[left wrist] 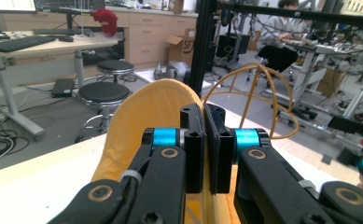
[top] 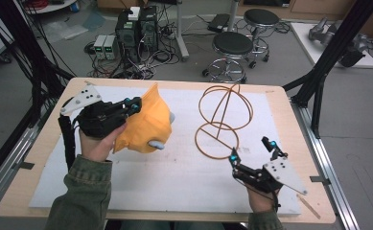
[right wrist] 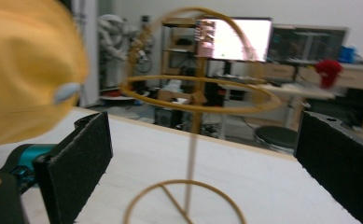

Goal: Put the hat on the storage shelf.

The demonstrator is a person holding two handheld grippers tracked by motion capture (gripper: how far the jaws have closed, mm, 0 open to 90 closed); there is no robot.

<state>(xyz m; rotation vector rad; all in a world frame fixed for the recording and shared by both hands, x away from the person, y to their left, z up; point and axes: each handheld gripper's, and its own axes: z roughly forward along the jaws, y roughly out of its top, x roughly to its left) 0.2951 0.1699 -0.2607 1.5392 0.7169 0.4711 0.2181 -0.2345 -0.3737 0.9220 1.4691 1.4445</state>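
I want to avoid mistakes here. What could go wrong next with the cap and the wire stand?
1. The left gripper pinches only the edge of the cap, so the cap may slip or swing.
2. The wire stand looks light and stands free; a push from the cap could tip it.
3. The right gripper is open close to the stand's base and might knock it.

Cardboard box (left wrist: 181, 44) bears dark printed letters (too small to read).
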